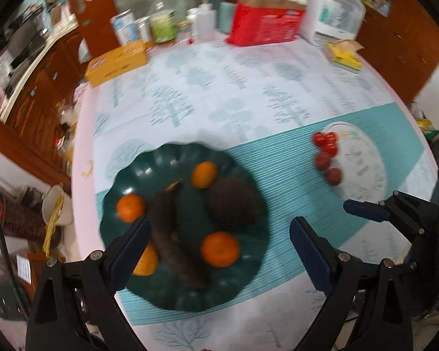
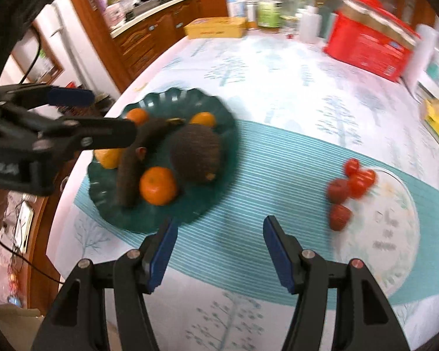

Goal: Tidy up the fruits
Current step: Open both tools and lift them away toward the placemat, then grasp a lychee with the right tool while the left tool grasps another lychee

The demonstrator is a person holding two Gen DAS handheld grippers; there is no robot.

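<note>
Motion blur leaves nothing legible: print on the red cardboard box (image 1: 265, 26) and yellow flat box (image 2: 216, 27) stays unreadable.

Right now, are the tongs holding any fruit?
Left tongs: open, holding nothing, above the green plate.
Right tongs: open, holding nothing, above the striped mat.

Home kitchen/dining area — wood cabinets (image 2: 149, 38), countertop (image 2: 158, 0), tree-print tablecloth (image 1: 234, 87), food pkgs (image 1: 266, 20).
</note>
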